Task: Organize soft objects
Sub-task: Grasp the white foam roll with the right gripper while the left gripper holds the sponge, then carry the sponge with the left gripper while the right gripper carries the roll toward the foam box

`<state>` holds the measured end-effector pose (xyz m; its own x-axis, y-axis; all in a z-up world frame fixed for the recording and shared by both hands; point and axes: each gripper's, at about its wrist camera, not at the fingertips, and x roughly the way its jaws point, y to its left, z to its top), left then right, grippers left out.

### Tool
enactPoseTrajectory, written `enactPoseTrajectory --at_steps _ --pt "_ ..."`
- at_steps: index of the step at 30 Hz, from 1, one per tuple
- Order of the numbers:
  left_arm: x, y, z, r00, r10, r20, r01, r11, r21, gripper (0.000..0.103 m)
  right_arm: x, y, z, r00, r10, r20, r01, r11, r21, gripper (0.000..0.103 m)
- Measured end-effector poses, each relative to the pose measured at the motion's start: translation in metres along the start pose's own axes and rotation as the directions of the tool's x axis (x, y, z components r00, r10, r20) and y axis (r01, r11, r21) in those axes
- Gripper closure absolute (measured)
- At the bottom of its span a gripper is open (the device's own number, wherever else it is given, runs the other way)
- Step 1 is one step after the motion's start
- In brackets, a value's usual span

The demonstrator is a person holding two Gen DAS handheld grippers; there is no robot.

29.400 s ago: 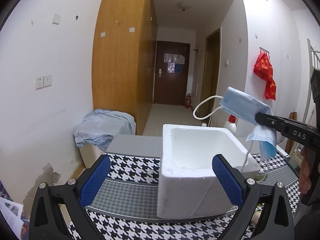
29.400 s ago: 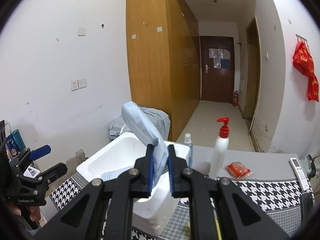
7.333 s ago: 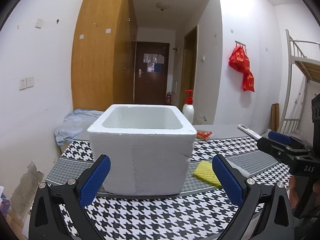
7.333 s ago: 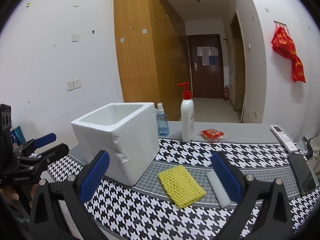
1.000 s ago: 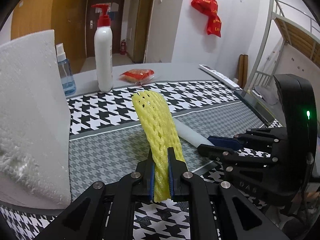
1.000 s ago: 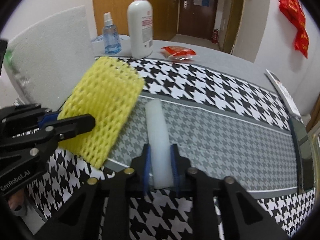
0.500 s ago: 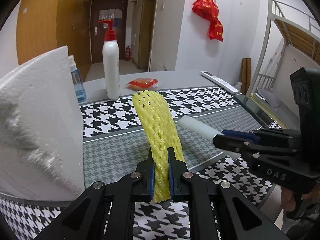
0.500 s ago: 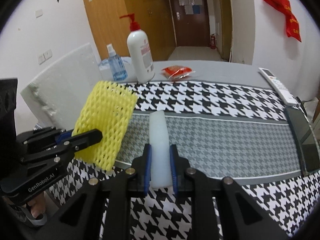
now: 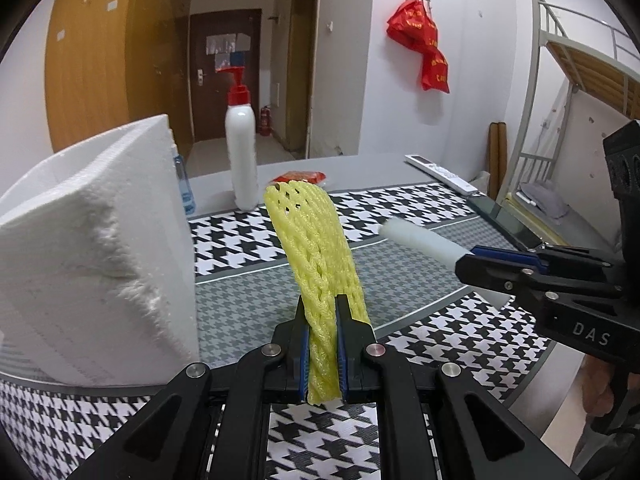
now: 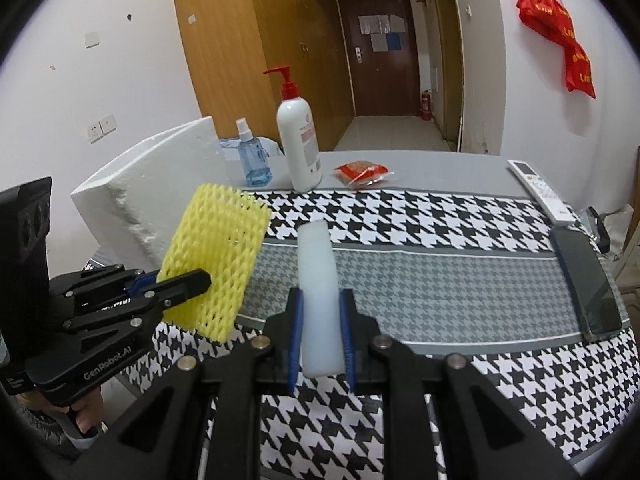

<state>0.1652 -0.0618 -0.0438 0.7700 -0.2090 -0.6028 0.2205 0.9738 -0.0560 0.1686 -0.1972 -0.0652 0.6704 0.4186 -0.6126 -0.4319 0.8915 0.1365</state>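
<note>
My left gripper [image 9: 323, 344] is shut on a yellow foam net sleeve [image 9: 316, 248] and holds it upright above the table, just right of the white foam box [image 9: 92, 248]. In the right wrist view the sleeve [image 10: 216, 264] and left gripper [image 10: 176, 280] show at the left, in front of the box [image 10: 160, 184]. My right gripper [image 10: 320, 336] is shut on a white foam roll [image 10: 318, 280], lifted off the table. The roll [image 9: 420, 240] also shows at the right of the left wrist view, in the right gripper [image 9: 492, 264].
On the houndstooth table [image 10: 420, 280] stand a white pump bottle [image 10: 298, 136], a blue spray bottle [image 10: 250, 156] and a red packet [image 10: 362, 171] at the back. A remote [image 10: 538, 192] and a dark phone [image 10: 584, 280] lie at the right edge.
Both grippers have risen a little higher above the table with their loads. The foam box looks lower in both views, and the white roll is farther off the cloth.
</note>
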Motion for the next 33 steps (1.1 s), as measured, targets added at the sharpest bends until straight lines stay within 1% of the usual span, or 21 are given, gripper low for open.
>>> enactPoseTrajectory --at_steps 11,19,25,31,33 --pt "-0.020 0.005 0.003 0.998 0.041 0.047 -0.041 0.999 -0.005 0.091 -0.010 0.013 0.003 1.000 0.003 0.028 -0.003 1.000 -0.024 0.082" --pt "-0.038 0.002 0.005 0.995 0.043 0.089 -0.044 0.999 0.007 0.091 -0.025 0.017 0.007 0.997 0.007 0.071 -0.005 1.000 -0.023 0.082" --pt "-0.051 0.000 0.005 0.992 0.038 0.118 -0.040 0.999 0.015 0.091 -0.036 0.020 0.009 0.995 -0.010 0.104 0.013 0.999 -0.029 0.082" --pt "-0.064 0.004 0.004 0.990 0.031 0.138 -0.033 0.999 0.016 0.091 -0.046 0.025 0.011 0.991 0.001 0.133 0.004 0.999 -0.032 0.082" --pt "-0.066 0.006 0.004 0.989 0.034 0.144 -0.037 0.999 0.014 0.091 -0.048 0.027 0.011 0.990 -0.008 0.140 0.013 0.999 -0.041 0.082"
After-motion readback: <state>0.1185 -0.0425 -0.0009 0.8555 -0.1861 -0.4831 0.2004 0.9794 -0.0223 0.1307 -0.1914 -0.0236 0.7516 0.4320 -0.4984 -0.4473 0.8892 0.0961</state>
